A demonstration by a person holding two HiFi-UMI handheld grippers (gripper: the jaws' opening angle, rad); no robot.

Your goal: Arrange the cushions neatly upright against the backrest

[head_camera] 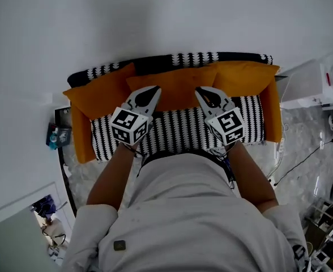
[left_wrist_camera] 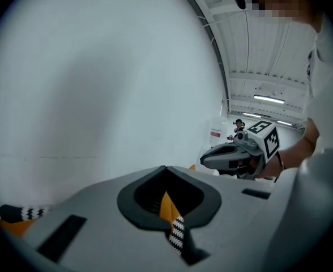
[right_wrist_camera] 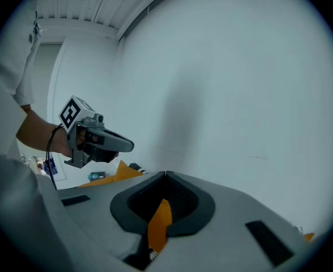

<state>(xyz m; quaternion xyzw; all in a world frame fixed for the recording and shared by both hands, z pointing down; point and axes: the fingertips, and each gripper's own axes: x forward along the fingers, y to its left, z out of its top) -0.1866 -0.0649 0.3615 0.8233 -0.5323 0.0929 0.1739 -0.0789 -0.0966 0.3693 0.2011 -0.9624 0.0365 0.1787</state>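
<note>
Three plump orange fabric cushions [head_camera: 101,92] sit in a row along the backrest [head_camera: 195,58] of the little black-and-white striped sofa [head_camera: 178,130], centre of the frame. Left tool [head_camera: 153,89] and right tool [head_camera: 202,91] hover over the middle cushion [head_camera: 175,86], both squeezed fully narrow, tips touching. An orange sliver shows in each slot; can't tell if it's gripped.

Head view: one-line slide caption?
Left gripper and right gripper each pinch the middle orange cushion at the striped sofa.
</note>
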